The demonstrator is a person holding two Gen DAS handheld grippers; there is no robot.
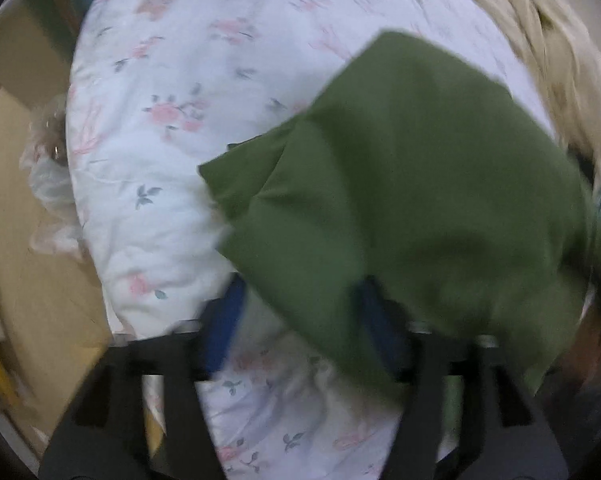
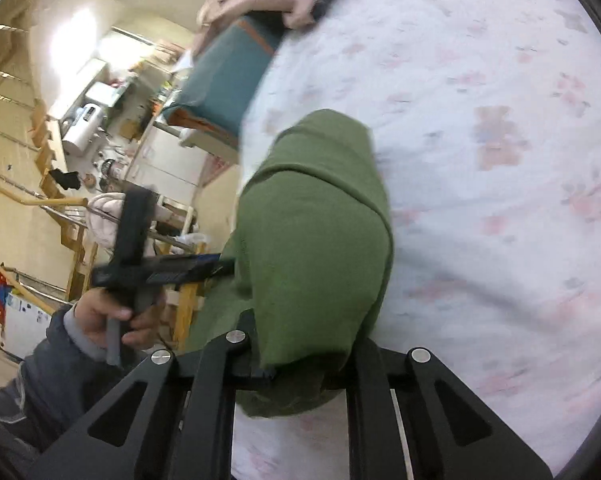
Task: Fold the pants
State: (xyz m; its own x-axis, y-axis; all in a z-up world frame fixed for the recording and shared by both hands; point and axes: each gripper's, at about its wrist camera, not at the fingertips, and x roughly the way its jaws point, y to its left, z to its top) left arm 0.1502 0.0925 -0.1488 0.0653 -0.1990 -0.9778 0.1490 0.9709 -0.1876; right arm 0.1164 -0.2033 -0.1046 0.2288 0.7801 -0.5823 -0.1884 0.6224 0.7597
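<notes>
Between right gripper point(image 2: 304, 360) (closed), green pants point(image 2: 316, 232)

— Green pants point(image 1: 412, 184) on the flowered bedsheet point(image 1: 172, 80), bunched and blurred, one corner draped over the right blue finger point(image 1: 374, 320) of the left tongs point(image 1: 296, 316).
— Tongs spread?
— Spread wide, left finger point(image 1: 224, 320) bare over the sheet, nothing pinched.
— Anything else?
— Cream blanket point(image 1: 548, 40) at upper right, wooden floor point(image 1: 28, 240) at left.

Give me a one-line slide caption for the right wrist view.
Right claw pinches green pants over the floral bedsheet; left claw alongside.
</notes>
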